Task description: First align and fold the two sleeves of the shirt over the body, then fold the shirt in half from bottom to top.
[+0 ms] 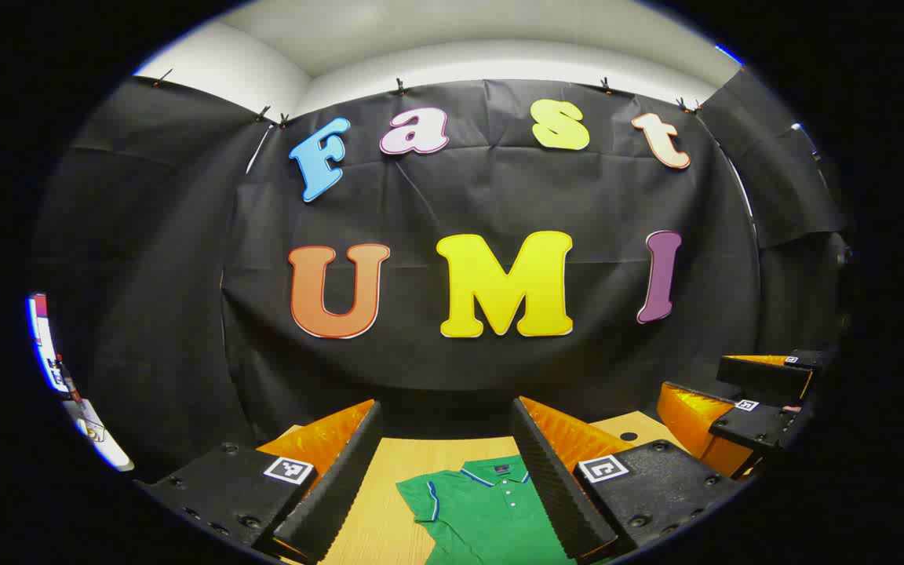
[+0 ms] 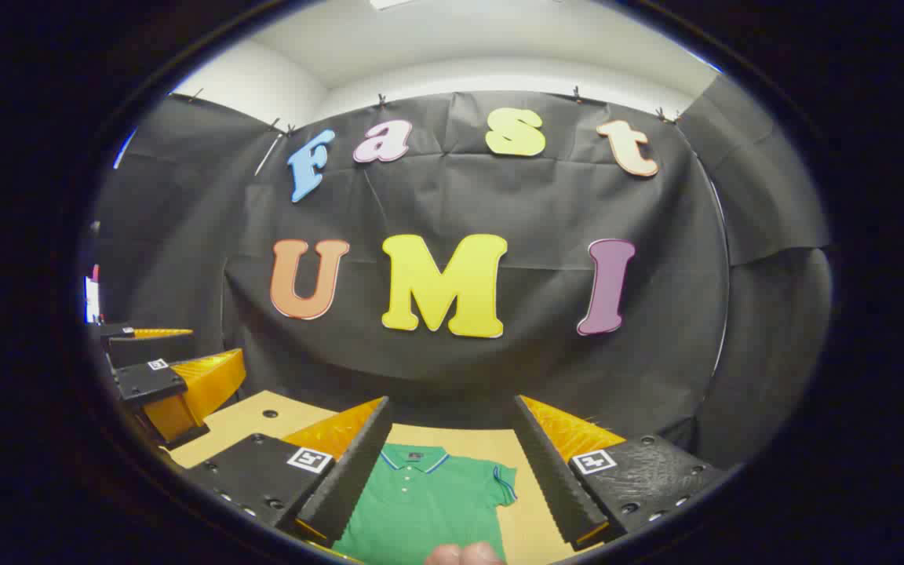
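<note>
A green polo shirt (image 1: 483,510) with a blue-trimmed collar lies flat on the wooden table (image 1: 377,502), collar toward the back wall. In the left gripper view its left sleeve and collar sit between the fingers of my open left gripper (image 1: 444,502), which hovers above it. The right gripper view shows the collar and right sleeve of the shirt (image 2: 421,502) under my open right gripper (image 2: 448,486). Each gripper is empty. The right gripper (image 1: 734,392) appears at the far right of the left gripper view, and the left gripper (image 2: 185,357) at the far left of the right gripper view.
The table (image 2: 530,526) ends close to the black cloth wall behind the shirt. A small round hole (image 2: 269,413) marks the tabletop near its back left corner. Part of a hand (image 2: 464,553) shows at the bottom edge of the right gripper view.
</note>
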The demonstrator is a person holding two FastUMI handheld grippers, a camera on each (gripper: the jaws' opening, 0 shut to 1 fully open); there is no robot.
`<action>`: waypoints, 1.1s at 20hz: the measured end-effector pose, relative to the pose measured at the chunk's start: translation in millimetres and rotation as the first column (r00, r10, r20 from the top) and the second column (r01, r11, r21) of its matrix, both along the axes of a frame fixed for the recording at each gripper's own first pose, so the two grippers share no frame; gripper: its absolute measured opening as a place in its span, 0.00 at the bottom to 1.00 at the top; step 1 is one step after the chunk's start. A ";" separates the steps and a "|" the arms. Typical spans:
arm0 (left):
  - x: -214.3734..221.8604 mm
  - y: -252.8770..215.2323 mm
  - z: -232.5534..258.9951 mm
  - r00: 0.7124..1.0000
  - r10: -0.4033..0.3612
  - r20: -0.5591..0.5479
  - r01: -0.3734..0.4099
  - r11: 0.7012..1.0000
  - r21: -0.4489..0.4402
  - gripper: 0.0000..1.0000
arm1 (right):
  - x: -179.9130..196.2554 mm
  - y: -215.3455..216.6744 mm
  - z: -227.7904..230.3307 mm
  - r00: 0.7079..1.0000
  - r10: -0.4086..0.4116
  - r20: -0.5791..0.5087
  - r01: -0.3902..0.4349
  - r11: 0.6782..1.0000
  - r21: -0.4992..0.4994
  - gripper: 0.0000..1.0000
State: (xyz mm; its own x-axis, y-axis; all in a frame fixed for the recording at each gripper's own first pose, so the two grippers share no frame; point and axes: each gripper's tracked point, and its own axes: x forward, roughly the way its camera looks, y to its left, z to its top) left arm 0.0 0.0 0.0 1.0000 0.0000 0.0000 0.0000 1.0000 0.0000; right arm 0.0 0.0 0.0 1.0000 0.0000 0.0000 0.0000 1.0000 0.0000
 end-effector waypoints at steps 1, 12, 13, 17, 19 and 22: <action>-0.2 -1.1 0.5 1.000 0.000 -0.001 0.000 1.000 -0.007 1.00 | -0.9 3.2 2.2 1.000 0.008 0.005 -0.008 1.000 -0.006 0.94; -1.4 -4.0 -0.9 1.000 0.006 -0.015 -0.006 1.000 -0.024 1.00 | -5.6 -6.5 9.1 1.000 -0.017 0.016 0.017 1.000 0.017 0.96; -3.2 -5.2 -1.1 1.000 0.003 -0.019 -0.003 0.999 -0.034 1.00 | -7.0 -8.0 11.1 1.000 -0.022 0.019 0.022 1.000 0.013 0.95; -5.2 -5.8 0.8 1.000 0.009 -0.014 -0.009 1.000 -0.030 1.00 | -8.5 -9.0 8.3 1.000 -0.019 0.007 0.019 1.000 0.011 0.96; -5.9 -6.8 1.2 1.000 0.006 -0.013 -0.007 1.000 -0.026 1.00 | -7.8 -8.6 7.8 1.000 -0.014 0.003 0.014 1.000 0.007 0.95; -6.2 -5.7 -0.3 1.000 0.011 -0.008 -0.011 1.000 -0.010 1.00 | -6.8 -11.4 2.6 1.000 -0.012 -0.007 0.012 1.000 0.018 0.95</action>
